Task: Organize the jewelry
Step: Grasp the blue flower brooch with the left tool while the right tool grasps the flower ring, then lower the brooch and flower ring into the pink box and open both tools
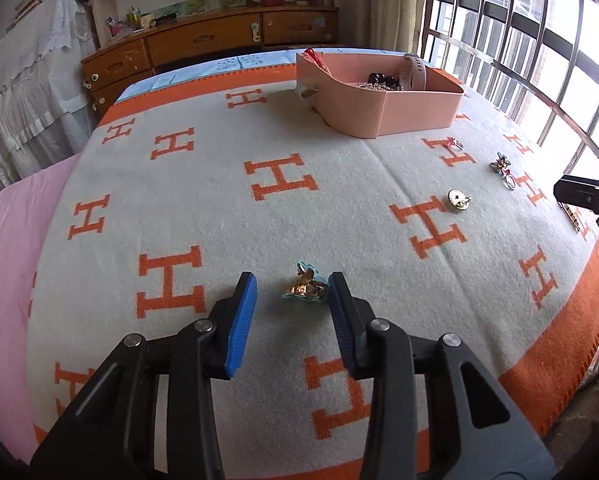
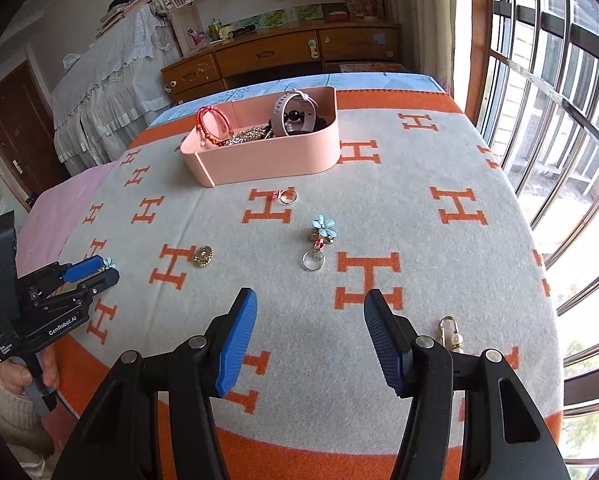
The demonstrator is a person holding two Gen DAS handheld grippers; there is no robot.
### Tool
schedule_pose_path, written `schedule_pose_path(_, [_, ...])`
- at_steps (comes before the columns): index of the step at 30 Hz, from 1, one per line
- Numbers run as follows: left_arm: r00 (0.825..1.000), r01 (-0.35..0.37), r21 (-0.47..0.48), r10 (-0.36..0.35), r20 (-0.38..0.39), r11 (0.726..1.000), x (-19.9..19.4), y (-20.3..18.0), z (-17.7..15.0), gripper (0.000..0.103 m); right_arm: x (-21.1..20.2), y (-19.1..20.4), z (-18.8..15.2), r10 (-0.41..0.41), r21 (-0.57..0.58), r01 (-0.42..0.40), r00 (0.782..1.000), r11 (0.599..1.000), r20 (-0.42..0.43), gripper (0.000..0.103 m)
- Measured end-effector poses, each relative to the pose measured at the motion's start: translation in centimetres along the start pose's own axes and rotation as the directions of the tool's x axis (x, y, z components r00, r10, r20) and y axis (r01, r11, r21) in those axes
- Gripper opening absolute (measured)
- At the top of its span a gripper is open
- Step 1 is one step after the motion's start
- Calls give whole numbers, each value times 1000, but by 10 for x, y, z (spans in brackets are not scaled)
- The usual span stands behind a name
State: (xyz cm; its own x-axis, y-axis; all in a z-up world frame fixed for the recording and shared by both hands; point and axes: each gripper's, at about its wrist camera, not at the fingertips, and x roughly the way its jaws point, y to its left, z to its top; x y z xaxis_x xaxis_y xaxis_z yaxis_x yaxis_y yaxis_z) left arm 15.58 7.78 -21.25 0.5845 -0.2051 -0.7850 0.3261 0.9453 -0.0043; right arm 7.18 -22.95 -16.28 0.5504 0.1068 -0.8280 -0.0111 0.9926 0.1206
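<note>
Grey wool blanket with orange H letters (image 1: 219, 208) covers the bed beside a barred window (image 2: 547, 92); left gripper (image 1: 293, 290) brackets a gold-and-teal brooch (image 1: 305, 286) loosely, right gripper (image 2: 309, 312) spread.

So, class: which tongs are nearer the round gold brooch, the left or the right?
Left. The left tongs sit just beside the brooch, around a blue flower piece. The right tongs hang further off, nearer the camera.

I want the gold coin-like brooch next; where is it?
In the right wrist view, the gold brooch lies on the blanket, left of centre, between the left gripper and the flower keyring.
</note>
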Motion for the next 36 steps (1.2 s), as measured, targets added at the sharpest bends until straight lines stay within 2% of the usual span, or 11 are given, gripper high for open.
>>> schedule_pose_path(3, [1000, 7, 10, -7, 5, 1000, -1, -3, -1, 20, 0, -8, 5, -15, 17, 15, 1000, 1000, 16, 57])
schedule_pose_path(9, [999, 40, -11, -40, 14, 999, -1, -7, -3, 20, 18, -3, 25, -32, -13, 33, 999, 999, 36, 56])
schedule_pose_path(14, [999, 45, 8, -45, 20, 999, -2, -17, -5, 20, 52, 9, 42, -15, -43, 15, 1000, 999, -4, 39])
schedule_pose_path(18, [999, 49, 8, -49, 23, 999, -2, -18, -5, 20, 80, 12, 45, -5, -45, 3, 998, 999, -61, 33])
schedule_pose_path(21, [998, 53, 7, -53, 23, 999, -2, -18, -5, 20, 84, 14, 48, -8, -48, 6, 999, 999, -48, 33])
schedule_pose_path(28, [998, 64, -11, -63, 22, 998, -2, -16, -4, 20, 86, 17, 47, -23, -58, 21, 999, 998, -44, 17])
schedule_pose_path(36, [995, 97, -86, -99, -14, 992, -3, -14, 8, 20, 69, 18, 50, 21, -39, -22, 999, 999, -43, 17])
